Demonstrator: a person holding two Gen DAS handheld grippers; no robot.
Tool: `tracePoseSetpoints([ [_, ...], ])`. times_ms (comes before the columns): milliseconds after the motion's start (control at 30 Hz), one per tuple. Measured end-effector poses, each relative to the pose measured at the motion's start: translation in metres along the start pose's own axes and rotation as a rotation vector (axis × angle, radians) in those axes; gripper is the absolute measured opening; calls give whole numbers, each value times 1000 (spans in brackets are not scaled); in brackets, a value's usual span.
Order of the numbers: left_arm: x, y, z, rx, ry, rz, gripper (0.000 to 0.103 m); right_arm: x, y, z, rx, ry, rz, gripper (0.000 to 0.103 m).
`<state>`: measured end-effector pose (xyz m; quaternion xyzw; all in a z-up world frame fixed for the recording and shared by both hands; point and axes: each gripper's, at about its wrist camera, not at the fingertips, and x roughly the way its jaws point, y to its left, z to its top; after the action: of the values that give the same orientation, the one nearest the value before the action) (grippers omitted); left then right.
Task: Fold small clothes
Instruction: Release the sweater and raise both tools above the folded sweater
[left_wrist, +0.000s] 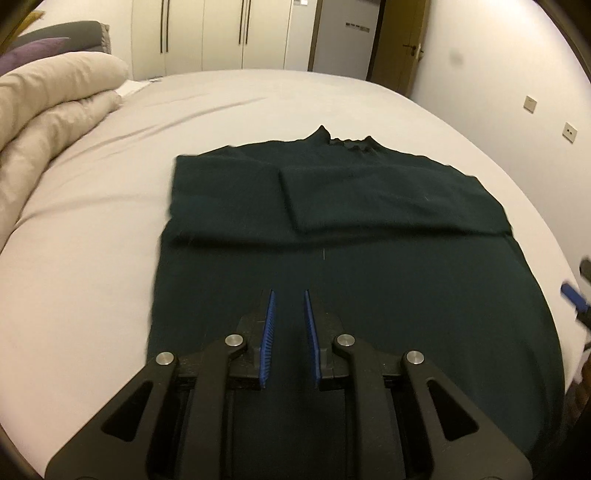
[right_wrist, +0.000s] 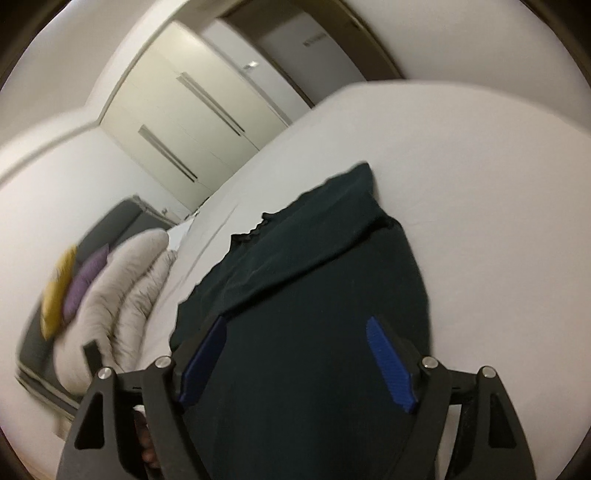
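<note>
I see the dark green sweater lying flat on the bed, with its collar pointing to the far edge of the bed and its bottom hem close to me. Both sleeves are folded in across the chest, so the top half is thicker. The long way of the sweater runs from me toward the far edge, the same way my left tongs point.

My left tongs hang over the lower middle of the sweater. Their blue pads sit close together with a thin gap, and no cloth is between them. They hold nothing.

My right tongs are spread wide over the near part of the sweater on its right side. Nothing is pinched in them either. In the left view I can see a bit of them at the right edge of the bed.

I think the next step is to grab the bottom hem and fold it up toward the collar. The hem lies below and behind both tongs, so I need to pull back and go down. Both hands look about as near.

There is lots of bare bed past the collar and to the right. The puffy duvet fills the far left corner, well away from the sweater.
</note>
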<state>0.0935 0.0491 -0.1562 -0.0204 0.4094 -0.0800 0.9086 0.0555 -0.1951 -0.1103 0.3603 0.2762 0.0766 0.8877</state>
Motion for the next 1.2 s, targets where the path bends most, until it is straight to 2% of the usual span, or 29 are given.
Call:
tracePoseSetpoints([
  [67,-16,0,-19,-5,3,6,16,-20,22,-7,-101,-62,-21,83],
  [100,-25,0,-30,-6,0,4,16,-34,38,-10,-170,-122,-44,84],
  [133,-32,0,-38,-6,-7,5,16,-43,50,-11,-211,-177,-56,90],
  [167,-40,0,-45,-7,-17,7,16,-57,61,-12,-247,-250,-65,101],
  [267,-64,2,-55,-21,-64,11,16,-87,87,-9,-320,-424,-88,103],
  [333,-83,6,-52,-47,-111,1,16,-98,102,-4,-364,-455,-114,103],
  [400,-101,9,-48,-67,-155,-6,19,-106,109,-2,-386,-454,-100,103],
  [433,-109,10,-47,-74,-173,-11,24,-108,110,-1,-391,-448,-88,103],
  [467,-117,10,-45,-82,-192,-21,44,-109,111,-1,-392,-432,-81,103],
  [500,-125,11,-44,-92,-223,-36,80,-107,110,0,-391,-396,-69,103],
  [533,-135,11,-46,-102,-272,-44,92,-108,110,-2,-391,-355,-55,103],
  [567,-142,12,-47,-106,-321,-46,100,-105,109,-3,-393,-327,-51,103],
  [600,-152,12,-50,-99,-373,-54,100,-101,108,-6,-400,-305,-59,103],
  [633,-156,11,-51,-86,-382,-59,100,-98,110,-11,-411,-291,-65,103],
  [733,-152,8,-50,-51,-345,-25,100,-82,107,-23,-429,-199,-93,103],
  [800,-143,11,-48,-54,-308,3,100,-75,103,-31,-413,-152,-78,103],
  [967,-125,25,-48,-108,-247,-31,99,-56,98,-44,-392,-86,-68,100],
  [1033,-117,26,-38,-86,-244,-29,93,-52,96,-47,-384,-63,-58,96],
  [1133,-97,35,0,-95,-233,-82,70,-44,93,-47,-371,-14,-24,81],
  [1167,-84,42,17,-114,-216,-104,47,-41,93,-48,-370,-1,-19,76],
  [1200,-68,48,38,-124,-193,-94,26,-38,93,-49,-371,8,-18,75],
])
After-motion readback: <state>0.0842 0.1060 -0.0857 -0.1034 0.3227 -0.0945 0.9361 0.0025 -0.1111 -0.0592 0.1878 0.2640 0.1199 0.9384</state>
